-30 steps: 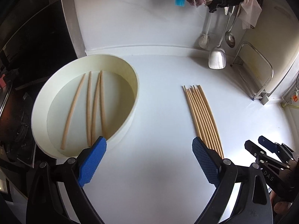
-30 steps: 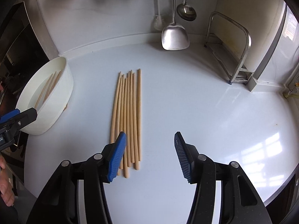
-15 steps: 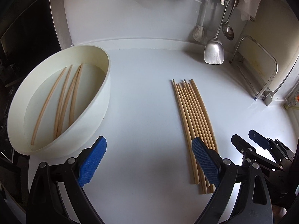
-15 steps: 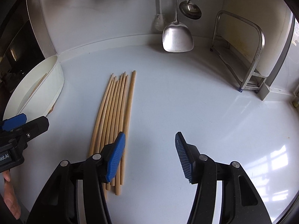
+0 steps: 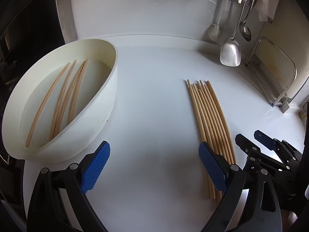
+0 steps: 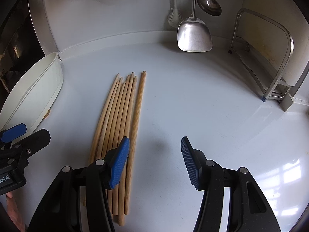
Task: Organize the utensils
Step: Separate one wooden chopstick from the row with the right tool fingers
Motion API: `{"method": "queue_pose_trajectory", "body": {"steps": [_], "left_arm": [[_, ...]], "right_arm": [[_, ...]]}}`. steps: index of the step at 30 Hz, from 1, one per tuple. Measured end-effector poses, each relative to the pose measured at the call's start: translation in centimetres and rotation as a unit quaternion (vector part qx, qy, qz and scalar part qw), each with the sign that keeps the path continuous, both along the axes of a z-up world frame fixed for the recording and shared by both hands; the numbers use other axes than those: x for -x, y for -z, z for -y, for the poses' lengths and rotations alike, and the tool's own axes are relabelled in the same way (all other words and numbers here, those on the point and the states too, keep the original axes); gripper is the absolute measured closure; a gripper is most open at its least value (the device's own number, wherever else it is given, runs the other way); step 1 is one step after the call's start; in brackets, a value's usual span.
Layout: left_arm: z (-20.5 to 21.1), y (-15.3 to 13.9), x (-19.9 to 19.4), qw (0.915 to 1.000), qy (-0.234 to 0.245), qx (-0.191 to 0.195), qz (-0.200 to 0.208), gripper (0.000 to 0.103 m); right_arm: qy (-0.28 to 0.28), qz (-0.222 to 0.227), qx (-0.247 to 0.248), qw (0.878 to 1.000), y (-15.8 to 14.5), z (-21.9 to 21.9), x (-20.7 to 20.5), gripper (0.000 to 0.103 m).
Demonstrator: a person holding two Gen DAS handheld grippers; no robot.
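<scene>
Several wooden chopsticks lie side by side in a bundle on the white counter; they also show in the right wrist view. A round white tub at the left holds several more chopsticks; its wall shows in the right wrist view. My left gripper is open and empty, between the tub and the bundle, its right finger over the bundle's near ends. My right gripper is open and empty, its left finger over the bundle's right side. It shows at the right in the left wrist view.
A metal spatula and a ladle hang on the back wall, with a white brush beside them. A metal rack stands at the right. The counter's left edge is behind the tub.
The left gripper has moved right and back from the tub towards the bundle. The right gripper has shifted right, so the bundle now lies under its left finger. Both stayed open.
</scene>
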State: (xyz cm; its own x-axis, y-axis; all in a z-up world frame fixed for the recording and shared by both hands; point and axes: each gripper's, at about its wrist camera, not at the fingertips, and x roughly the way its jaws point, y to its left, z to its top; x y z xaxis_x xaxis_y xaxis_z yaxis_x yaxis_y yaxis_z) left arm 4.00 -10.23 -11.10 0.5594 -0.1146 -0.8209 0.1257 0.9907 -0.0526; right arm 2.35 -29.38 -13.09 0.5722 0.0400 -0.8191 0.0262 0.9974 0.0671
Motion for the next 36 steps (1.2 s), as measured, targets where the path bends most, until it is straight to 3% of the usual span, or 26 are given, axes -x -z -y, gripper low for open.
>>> {"method": "queue_pose_trajectory", "body": {"steps": [26, 36], "left_arm": [[0.0, 1.1, -1.0, 0.9997, -0.005, 0.012, -0.019, 0.012], [1.7, 1.7, -1.5, 0.9997, 0.001, 0.013, -0.022, 0.012]], "right_arm": [[-0.009, -0.009, 0.04, 0.999, 1.4, -0.7, -1.6, 0.05], [0.004, -0.007, 0.03, 1.0, 1.5, 1.4, -1.2, 0.05]]}}
